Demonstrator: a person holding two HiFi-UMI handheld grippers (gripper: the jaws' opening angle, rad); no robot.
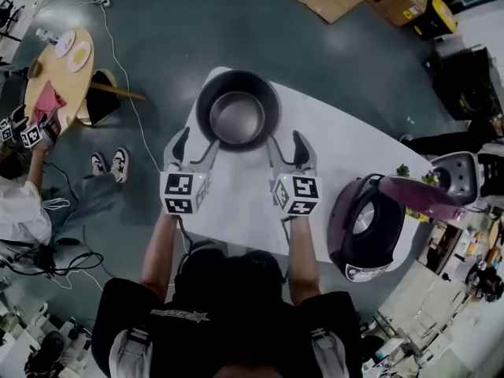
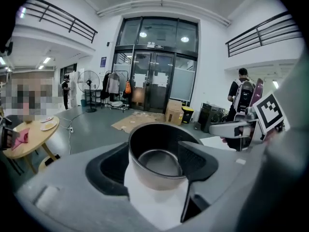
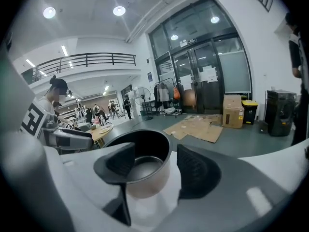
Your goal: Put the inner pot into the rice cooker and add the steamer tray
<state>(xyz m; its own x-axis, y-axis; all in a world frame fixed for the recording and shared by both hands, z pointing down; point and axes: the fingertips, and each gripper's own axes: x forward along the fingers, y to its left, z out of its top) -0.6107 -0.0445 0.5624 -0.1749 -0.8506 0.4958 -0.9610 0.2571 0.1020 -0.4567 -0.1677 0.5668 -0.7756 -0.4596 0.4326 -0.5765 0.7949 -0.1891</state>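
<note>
Both tongs stand spread wide with nothing pinched: the left tongs (image 1: 197, 143) sit at the near-left of the pot (image 1: 238, 109) and the right tongs (image 1: 285, 143) at its near-right, mirroring each other. In each gripper view the pot shows in the gap between the two dark ribbed pads, and no pad presses on it. I cannot tell whether any fingertip touches the rim.

A white oval bench (image 1: 346, 152) carries everything. On its right end stands a dark purple rice cooker (image 1: 365, 231) with its lid (image 1: 421, 194) swung up and open. Its round hollow shows only a pale shiny floor.

The pot stands upright at the far edge of the bench, well apart from the cooker. It is round and deep, with a pale metal outer wall (image 2: 145, 170), a dark inner wall and a bright, mirror-like bottom.

Two bare forearms reach straight forward from the black-shirted person at the near edge, roughly parallel. The left hand (image 1: 164, 220) and right hand (image 1: 298, 225) sit just behind the white cubes with square markers. Both tools point away from the body and tilt down toward the pot.
</note>
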